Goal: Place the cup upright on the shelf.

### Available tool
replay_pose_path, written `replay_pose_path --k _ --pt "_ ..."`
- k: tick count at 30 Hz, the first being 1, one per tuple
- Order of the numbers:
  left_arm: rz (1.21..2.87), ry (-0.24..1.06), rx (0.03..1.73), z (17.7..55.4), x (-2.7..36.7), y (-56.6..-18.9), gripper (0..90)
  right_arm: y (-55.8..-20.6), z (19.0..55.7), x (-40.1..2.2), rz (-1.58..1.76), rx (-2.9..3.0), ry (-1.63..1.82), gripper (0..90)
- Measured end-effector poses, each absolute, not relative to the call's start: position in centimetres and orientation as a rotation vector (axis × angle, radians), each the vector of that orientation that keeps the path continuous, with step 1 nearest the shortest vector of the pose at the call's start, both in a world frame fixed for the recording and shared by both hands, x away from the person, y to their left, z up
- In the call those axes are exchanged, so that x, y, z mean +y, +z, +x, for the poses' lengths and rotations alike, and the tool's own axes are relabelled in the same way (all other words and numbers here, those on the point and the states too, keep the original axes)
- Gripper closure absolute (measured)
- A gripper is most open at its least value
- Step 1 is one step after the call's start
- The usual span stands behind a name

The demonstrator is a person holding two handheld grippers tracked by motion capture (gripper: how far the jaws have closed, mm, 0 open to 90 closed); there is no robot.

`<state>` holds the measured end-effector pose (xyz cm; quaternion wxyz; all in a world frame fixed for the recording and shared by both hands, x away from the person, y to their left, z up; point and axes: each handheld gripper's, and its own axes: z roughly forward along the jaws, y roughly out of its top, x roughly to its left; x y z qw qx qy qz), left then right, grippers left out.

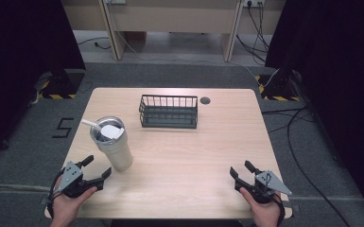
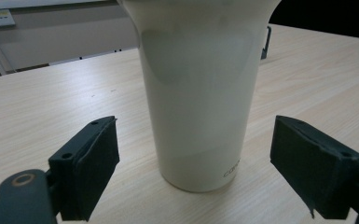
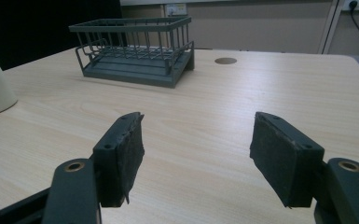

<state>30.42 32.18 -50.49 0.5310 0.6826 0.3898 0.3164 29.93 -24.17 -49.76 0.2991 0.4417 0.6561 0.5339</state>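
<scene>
A cream tumbler point(image 1: 113, 149) with a clear lid and a white straw stands upright on the left half of the wooden table point(image 1: 194, 156). My left gripper point(image 1: 97, 166) is open just in front of it at the near left corner. Seen from the left gripper view, the tumbler point(image 2: 198, 93) rises between and just beyond the two pads point(image 2: 95, 163), apart from both. A dark wire basket point(image 1: 169, 111) stands empty at the back middle. My right gripper point(image 1: 240, 170) is open near the front right edge, with nothing between its pads point(image 3: 126, 149). The basket point(image 3: 137, 51) lies far ahead of it.
A small round grommet hole point(image 1: 205, 100) sits in the tabletop right of the basket. Bare wood stretches between the tumbler and my right gripper. Cables point(image 1: 293, 127) trail on the grey floor to the right, and black stands flank the table.
</scene>
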Motion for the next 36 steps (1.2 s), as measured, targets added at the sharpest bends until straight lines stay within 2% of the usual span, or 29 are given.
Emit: replay_pose_path --k 8,19,29,36 --pt "1.616 0.678 0.953 30.9 31.6 -50.8 14.5 -50.1 30.3 -24.3 1.182 1.752 1.42 32.7" --pt "1.59 0.633 0.931 32.6 31.0 -50.5 14.5 -50.1 30.5 -24.3 1.182 1.76 1.42 32.4" --pt "1.585 0.638 0.919 34.7 30.4 -50.0 14.5 -50.1 30.6 -24.1 1.187 1.776 1.417 32.4" --pt "1.59 0.639 0.914 35.7 29.8 -49.7 10.0 -50.1 30.6 -24.2 1.195 1.777 1.42 32.4"
